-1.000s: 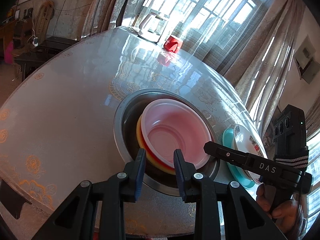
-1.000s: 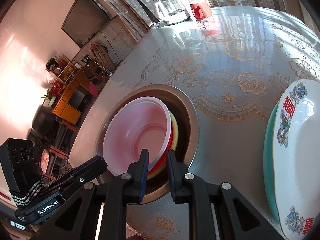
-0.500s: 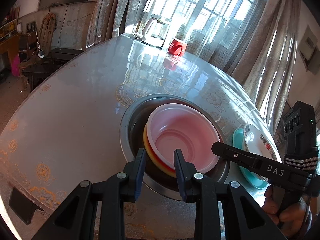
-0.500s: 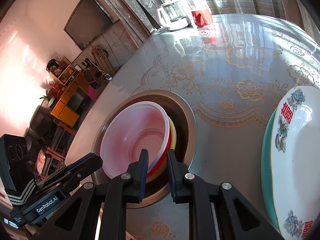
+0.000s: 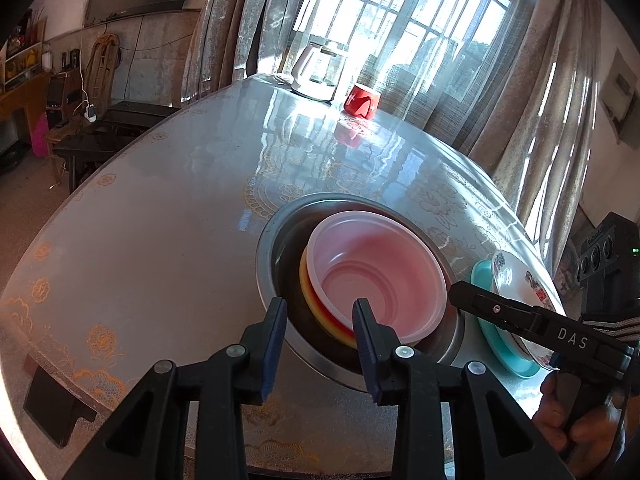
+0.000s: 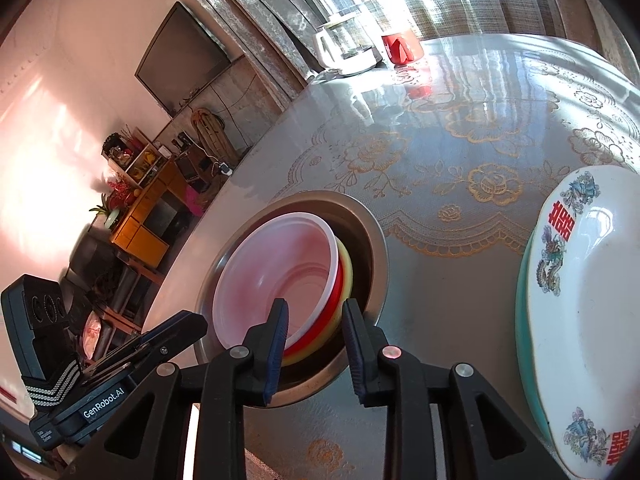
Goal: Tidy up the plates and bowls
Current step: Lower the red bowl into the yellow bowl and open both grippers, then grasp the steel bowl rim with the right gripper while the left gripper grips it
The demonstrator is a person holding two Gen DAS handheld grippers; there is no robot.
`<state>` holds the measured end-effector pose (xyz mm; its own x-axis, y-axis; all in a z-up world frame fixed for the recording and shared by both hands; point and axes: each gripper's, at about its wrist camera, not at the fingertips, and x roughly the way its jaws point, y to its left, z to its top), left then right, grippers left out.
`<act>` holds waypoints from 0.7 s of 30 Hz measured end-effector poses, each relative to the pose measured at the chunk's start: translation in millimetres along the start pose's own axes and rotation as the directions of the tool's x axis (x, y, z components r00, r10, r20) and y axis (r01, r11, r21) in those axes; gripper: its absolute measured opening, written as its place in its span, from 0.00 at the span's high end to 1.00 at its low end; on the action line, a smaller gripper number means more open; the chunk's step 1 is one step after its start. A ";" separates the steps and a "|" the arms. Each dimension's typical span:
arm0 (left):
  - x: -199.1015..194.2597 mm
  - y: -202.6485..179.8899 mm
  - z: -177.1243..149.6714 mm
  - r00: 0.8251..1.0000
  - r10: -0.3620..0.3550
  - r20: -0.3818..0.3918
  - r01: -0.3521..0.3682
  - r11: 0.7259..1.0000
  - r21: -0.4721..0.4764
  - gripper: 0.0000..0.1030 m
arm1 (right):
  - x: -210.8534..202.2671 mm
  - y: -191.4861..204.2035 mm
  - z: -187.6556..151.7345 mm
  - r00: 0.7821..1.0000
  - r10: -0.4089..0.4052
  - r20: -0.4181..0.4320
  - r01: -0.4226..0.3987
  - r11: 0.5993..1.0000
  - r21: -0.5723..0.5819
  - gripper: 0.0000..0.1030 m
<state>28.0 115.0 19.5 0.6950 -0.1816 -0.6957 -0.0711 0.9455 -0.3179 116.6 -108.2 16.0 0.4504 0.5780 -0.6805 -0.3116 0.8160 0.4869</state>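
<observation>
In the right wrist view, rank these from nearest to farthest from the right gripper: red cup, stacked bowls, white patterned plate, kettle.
1. Stacked bowls, just ahead of the right gripper, in the steel basin.
2. White patterned plate, off to the right, on a teal plate.
3. Red cup and kettle, side by side at the far table edge; too close to call.

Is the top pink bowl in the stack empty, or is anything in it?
Empty. Both wrist views look straight into the pink bowl and show only its bare stepped bottom; it sits nested on the red bowl and yellow bowl.
</observation>
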 end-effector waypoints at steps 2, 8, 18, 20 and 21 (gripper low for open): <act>-1.6 3.6 0.1 1.000 0.002 0.004 -0.002 1.000 -0.010 0.66 | -2.8 -1.4 -0.7 1.000 -0.004 0.010 0.004 1.000 0.007 0.72; -4.5 17.0 0.0 1.000 0.004 0.012 -0.003 0.999 -0.055 0.66 | -7.3 -11.2 -4.4 0.999 -0.032 0.017 0.031 0.998 0.047 0.68; 9.4 43.2 4.2 1.000 -0.004 -0.019 0.001 0.984 -0.179 0.65 | -1.1 -21.6 -1.3 0.995 -0.100 0.010 0.098 0.992 0.078 0.68; 12.3 44.7 6.1 1.000 -0.012 -0.015 0.009 0.983 -0.186 0.65 | 0.6 -21.8 1.1 0.994 -0.111 0.012 0.110 0.992 0.069 0.68; 13.8 43.7 7.1 1.000 -0.013 -0.011 0.010 0.984 -0.177 0.65 | 1.8 -21.8 2.8 0.994 -0.110 0.012 0.109 0.992 0.064 0.68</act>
<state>39.6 155.7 0.6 0.6878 -0.1965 -0.6987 -0.1897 0.8805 -0.4344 126.6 -125.0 5.7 0.4917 0.4843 -0.7237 -0.2064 0.8722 0.4435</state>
